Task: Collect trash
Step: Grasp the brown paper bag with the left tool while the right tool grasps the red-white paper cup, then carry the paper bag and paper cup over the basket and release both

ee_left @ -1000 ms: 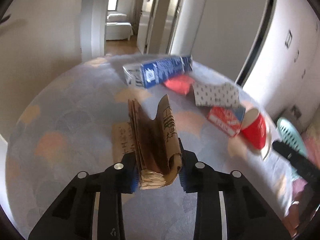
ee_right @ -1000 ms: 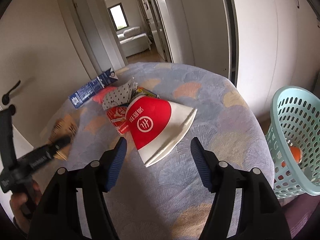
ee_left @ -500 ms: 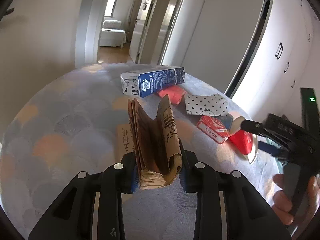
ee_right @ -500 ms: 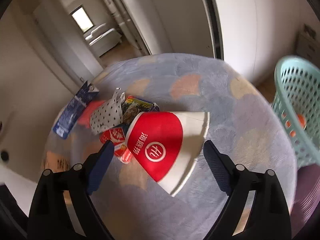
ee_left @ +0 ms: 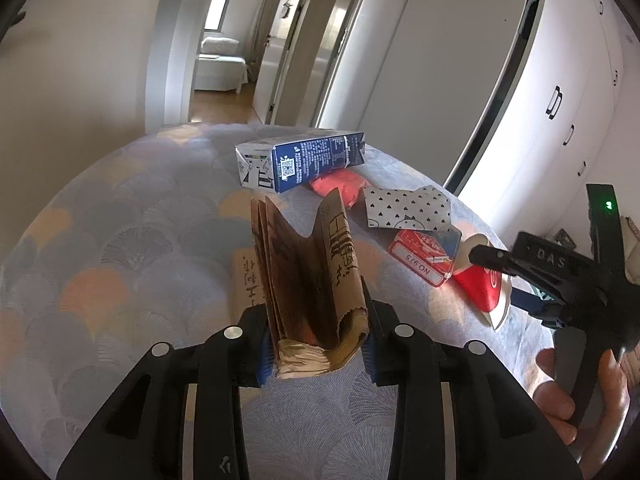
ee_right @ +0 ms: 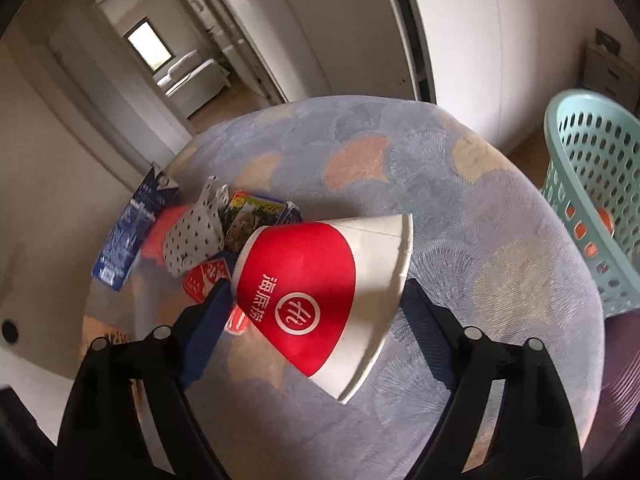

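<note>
The right gripper point(ee_right: 316, 300) is hanging over the flattened red and white paper cup point(ee_right: 320, 296), which is lying flat on the rug point(ee_right: 440, 184), the soft blue floor cover with fan shapes. Its fingers point(ee_right: 208, 320) are standing wide, one on each side of the cup, and they have just been closing in a little. The pads are not pressing on the cup yet, so nothing is being held. The cup's long way is running across the gap, from its small end by the left finger to its wide white rim by the right finger. The right hand is the nearer one, so I think it is the one to grab the cup.

The left gripper point(ee_left: 316, 340) is squeezing a folded brown paper bag point(ee_left: 308, 280) that is standing up between its fingers. Dark writing is showing on the bag, but I cannot read it.

The cup is showing white Chinese writing and a round white logo. Behind it, toward the far edge of the rug, a blue milk carton point(ee_left: 300, 160) with tiny print is lying on its side. A red card box point(ee_left: 424, 256) beside the cup is reading "NO.975". A dotted paper bag point(ee_left: 408, 208) is lying next to it.

A pale green basket point(ee_right: 592, 184) is standing off the rug's right edge, and I think the trash is going there.
</note>
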Motion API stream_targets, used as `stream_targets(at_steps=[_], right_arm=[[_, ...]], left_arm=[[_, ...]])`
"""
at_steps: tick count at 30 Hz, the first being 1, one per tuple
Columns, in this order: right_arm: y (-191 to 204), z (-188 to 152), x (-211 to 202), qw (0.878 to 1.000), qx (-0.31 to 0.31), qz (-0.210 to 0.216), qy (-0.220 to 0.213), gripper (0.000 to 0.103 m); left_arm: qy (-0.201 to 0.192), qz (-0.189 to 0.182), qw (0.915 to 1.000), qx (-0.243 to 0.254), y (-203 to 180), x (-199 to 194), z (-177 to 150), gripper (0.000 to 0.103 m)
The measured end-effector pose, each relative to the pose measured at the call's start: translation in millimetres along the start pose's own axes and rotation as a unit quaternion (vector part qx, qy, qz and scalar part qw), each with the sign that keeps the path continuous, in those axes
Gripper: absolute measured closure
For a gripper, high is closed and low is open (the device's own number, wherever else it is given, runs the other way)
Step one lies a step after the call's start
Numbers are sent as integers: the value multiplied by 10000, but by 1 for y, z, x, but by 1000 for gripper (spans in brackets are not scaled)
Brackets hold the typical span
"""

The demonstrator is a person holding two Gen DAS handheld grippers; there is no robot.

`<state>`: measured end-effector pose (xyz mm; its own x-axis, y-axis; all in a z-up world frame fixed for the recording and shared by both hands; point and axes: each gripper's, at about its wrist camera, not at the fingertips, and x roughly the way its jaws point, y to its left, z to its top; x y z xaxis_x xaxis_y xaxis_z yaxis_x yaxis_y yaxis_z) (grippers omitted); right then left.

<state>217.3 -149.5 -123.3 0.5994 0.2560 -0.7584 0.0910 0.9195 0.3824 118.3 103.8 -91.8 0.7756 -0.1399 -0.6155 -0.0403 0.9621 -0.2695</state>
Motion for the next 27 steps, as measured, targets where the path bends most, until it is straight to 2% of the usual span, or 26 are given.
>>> stream_targets(at_steps=[9, 14, 21, 27], right_arm=[[-24, -8, -39, 9994, -206, 185, -187, 24], [-40, -4, -73, 9979, -331, 146, -542, 24], [-70, 11, -122, 9927, -408, -44, -1135, 24], [-109, 21, -156, 9868, -269, -392, -1548, 24]], left_arm=[[22, 9, 9997, 250, -10, 0, 0, 73], [104, -174, 9995, 251, -29, -6, -1, 74], [-140, -541, 9953, 785, -95, -25, 15, 74], [-141, -1037, 9875, 1183, -162, -17, 28, 74]])
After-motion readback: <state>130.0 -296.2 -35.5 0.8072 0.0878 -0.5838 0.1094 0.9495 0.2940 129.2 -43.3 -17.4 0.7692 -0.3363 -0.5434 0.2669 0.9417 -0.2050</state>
